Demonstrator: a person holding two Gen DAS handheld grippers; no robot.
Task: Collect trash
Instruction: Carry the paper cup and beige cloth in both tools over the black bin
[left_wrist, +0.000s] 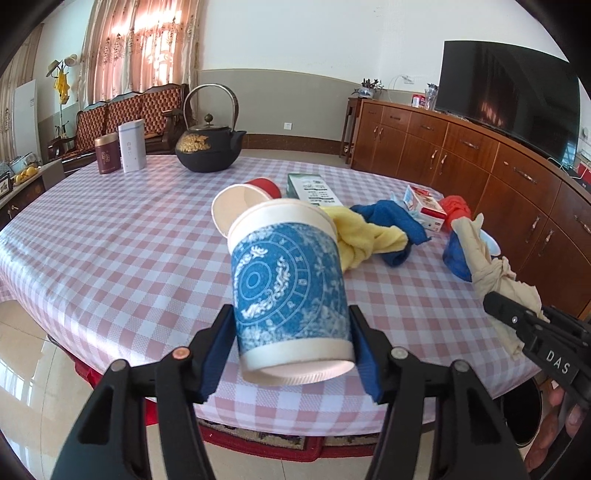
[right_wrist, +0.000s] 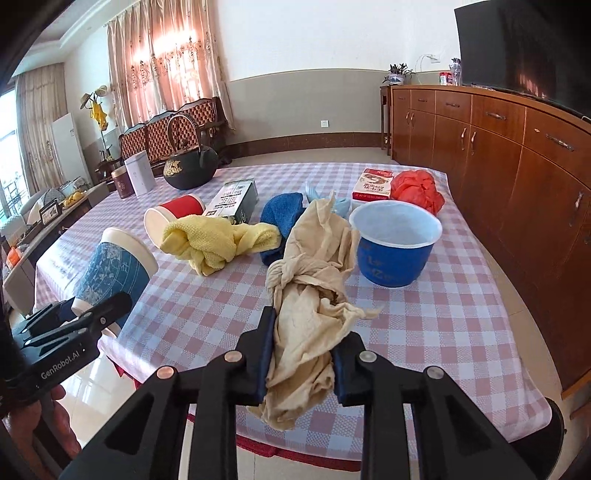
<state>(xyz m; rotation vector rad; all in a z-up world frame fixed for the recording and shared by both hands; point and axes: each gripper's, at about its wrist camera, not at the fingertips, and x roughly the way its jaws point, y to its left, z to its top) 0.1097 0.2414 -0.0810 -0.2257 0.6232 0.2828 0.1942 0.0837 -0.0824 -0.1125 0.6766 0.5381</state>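
A: What did the left gripper (left_wrist: 291, 350) have?

B: It was clamped on a blue-patterned paper cup (left_wrist: 286, 291), tilted and lifted off the checked tablecloth (left_wrist: 110, 236). I could not see into it.

A: And the right gripper (right_wrist: 303, 363)?

B: Its pads were squeezed on a knotted beige cloth (right_wrist: 310, 295), whose loose end hung below the jaws over the table's near edge.

A: Other containers?

B: A blue plastic tub (right_wrist: 393, 258) stood upright just right of the cloth, its white inside bare as far as the view reached. A red paper cup (right_wrist: 177, 214) lay on its side, mouth toward the camera, with a yellow towel (right_wrist: 214, 240) against it. A green carton (right_wrist: 236, 199) lay flat behind them and a red-and-white box (right_wrist: 373, 184) beside a crumpled red bag (right_wrist: 417, 190).

A: Farther back?

B: A lidded black iron teapot (left_wrist: 208, 147), a white tin (left_wrist: 132, 146) and a maroon canister (left_wrist: 108, 154), all closed.
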